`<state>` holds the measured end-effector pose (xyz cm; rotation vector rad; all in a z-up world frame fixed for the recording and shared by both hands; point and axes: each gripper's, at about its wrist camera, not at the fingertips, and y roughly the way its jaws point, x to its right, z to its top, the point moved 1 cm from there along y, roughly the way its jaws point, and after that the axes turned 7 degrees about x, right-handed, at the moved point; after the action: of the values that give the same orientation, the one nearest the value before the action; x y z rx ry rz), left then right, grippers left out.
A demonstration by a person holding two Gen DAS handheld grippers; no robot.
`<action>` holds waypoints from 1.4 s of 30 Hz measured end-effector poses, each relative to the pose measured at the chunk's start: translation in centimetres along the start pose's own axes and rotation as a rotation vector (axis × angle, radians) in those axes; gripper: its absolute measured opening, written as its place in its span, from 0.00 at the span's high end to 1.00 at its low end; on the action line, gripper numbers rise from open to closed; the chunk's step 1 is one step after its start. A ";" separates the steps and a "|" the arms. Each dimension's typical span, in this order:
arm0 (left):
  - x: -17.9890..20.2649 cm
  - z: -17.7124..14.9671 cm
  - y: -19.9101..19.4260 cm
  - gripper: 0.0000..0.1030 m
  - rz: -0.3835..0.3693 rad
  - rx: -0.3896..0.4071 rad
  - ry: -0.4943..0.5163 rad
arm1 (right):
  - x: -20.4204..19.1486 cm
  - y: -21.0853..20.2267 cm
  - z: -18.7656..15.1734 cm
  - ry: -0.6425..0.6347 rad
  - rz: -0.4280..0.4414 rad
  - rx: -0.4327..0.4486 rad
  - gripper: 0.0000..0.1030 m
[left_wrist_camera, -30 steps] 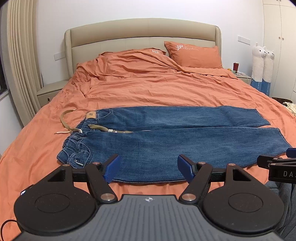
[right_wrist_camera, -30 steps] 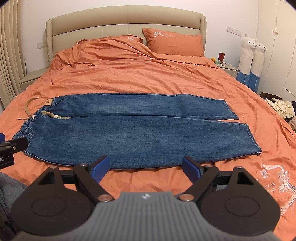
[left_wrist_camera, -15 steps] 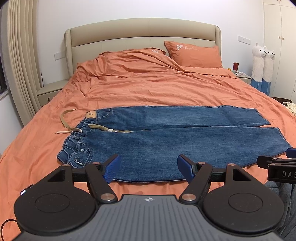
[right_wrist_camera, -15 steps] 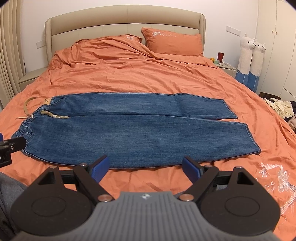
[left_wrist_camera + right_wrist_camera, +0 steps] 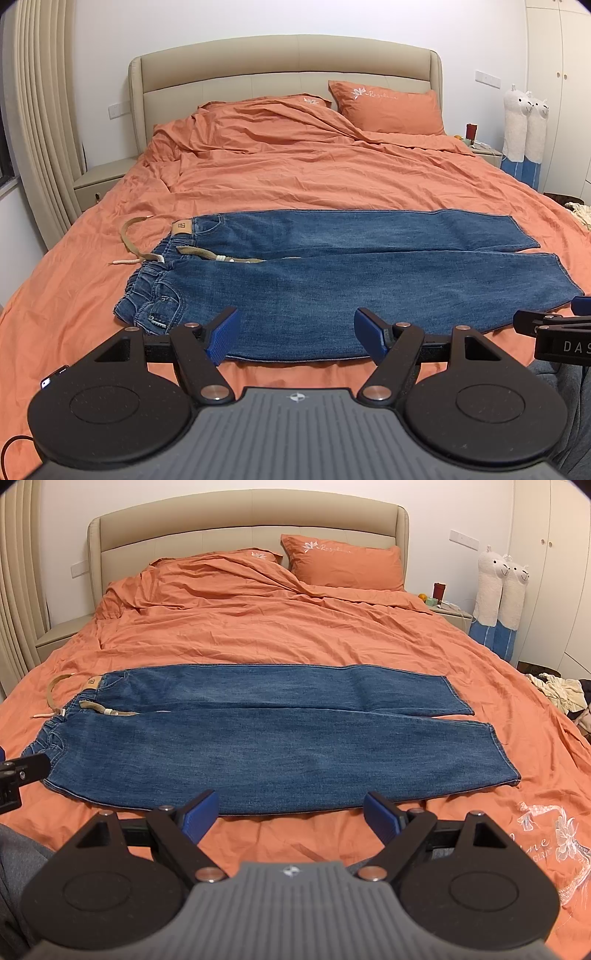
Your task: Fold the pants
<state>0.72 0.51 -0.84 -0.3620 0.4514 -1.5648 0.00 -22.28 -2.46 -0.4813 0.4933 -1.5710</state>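
Observation:
Blue jeans lie flat on the orange bed, waistband to the left, both legs stretched to the right; they also show in the right wrist view. A tan drawstring trails off the waistband. My left gripper is open and empty, just in front of the jeans' near edge toward the waist. My right gripper is open and empty, just in front of the near edge toward the leg ends. Each gripper's tip shows at the edge of the other's view.
The orange duvet covers the bed, with a pillow at the beige headboard. Nightstands stand on both sides. Two alpaca plush toys and a pile of clothes are on the right. A phone lies at the left.
Both views have shifted very slightly; the right gripper has drifted a little. The jeans have not moved and both grippers stay open.

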 end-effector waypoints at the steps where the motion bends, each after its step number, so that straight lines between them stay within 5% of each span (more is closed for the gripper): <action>1: 0.0 0.0 0.0 0.20 0.000 0.000 0.000 | 0.0 0.0 0.0 0.000 0.000 -0.001 0.20; 42: -0.6 -1.1 0.7 0.19 -0.008 -0.027 -0.011 | -0.3 1.8 -0.7 0.000 -0.014 -0.045 0.20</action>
<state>0.86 1.21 -2.09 -0.3934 0.4628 -1.5651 1.11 -22.09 -4.10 -0.5203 0.5270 -1.5759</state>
